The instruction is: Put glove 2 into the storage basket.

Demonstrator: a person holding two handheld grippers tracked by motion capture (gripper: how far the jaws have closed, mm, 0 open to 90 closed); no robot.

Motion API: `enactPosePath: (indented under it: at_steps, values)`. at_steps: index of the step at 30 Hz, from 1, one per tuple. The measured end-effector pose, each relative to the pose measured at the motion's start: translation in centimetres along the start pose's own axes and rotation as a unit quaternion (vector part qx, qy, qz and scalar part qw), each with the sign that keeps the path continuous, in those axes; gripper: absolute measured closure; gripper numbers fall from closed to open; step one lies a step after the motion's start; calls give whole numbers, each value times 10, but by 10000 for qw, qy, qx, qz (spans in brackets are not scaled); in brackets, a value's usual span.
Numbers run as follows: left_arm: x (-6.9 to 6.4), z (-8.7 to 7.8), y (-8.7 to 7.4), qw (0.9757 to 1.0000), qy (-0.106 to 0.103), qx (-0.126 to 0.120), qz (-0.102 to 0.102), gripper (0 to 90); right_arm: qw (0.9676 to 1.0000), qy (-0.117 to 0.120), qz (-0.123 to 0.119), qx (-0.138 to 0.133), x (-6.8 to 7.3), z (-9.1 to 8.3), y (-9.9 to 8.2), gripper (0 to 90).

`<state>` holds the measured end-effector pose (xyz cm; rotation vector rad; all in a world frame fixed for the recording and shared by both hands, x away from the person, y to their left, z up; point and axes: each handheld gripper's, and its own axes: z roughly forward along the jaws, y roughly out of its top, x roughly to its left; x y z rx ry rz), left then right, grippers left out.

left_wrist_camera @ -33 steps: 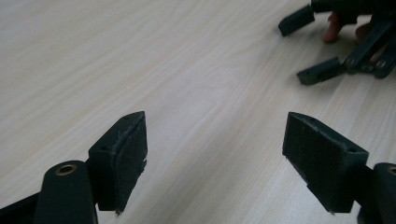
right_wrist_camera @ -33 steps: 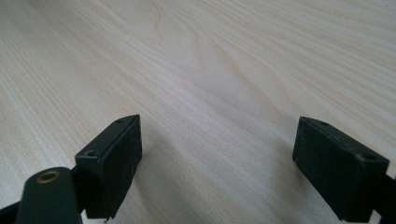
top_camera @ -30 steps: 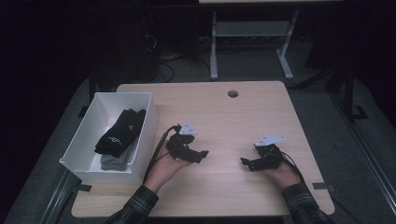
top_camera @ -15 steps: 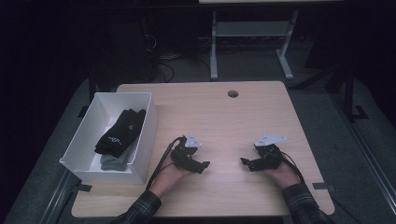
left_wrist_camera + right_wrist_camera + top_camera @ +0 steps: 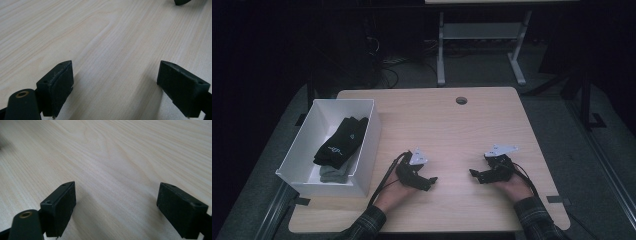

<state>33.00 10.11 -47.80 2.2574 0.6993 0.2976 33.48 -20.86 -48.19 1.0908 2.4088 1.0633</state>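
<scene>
Dark floor and cabling surround a pale wooden tabletop point(image 5: 452, 130), behind which, at 12 o'clock, a white desk frame point(image 5: 477, 40) is seen. A round cable hole point(image 5: 461, 100) is set near the far edge at 12 o'clock.

A white box point(image 5: 364, 150) is placed at 9 o'clock, its left wall overhanging the tabletop's left edge. Inside it a pair of black socks point(image 5: 339, 142) is laid along the box's length, over a grey sock point(image 5: 333, 173) at the near end.

The left gripper point(image 5: 424, 182) is held low near the 7 o'clock part of the tabletop, just right of the box's near corner and apart from it. Its fingers point(image 5: 58, 85) have just been opening and are spread wide, with nothing between them but bare wood grain. The right gripper point(image 5: 477, 175) is held at 5 o'clock, its tips turned toward the left gripper, with a stretch of bare wood between the two. Its fingers point(image 5: 61, 205) are likewise spread wide over bare wood and nothing is gripped.

Open wood is left from the centre out to the far and right edges; the near edge is crossed by both plaid sleeves point(image 5: 537, 220).
</scene>
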Motion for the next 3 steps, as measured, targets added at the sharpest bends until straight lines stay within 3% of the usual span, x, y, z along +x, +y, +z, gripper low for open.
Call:
enactPosePath:
  at_steps: [3]
  values:
    - [0, 0, 0, 10000, 1, 1, -4, 130, 10000, 0, 2, 1, 0, 0, 0, 155]
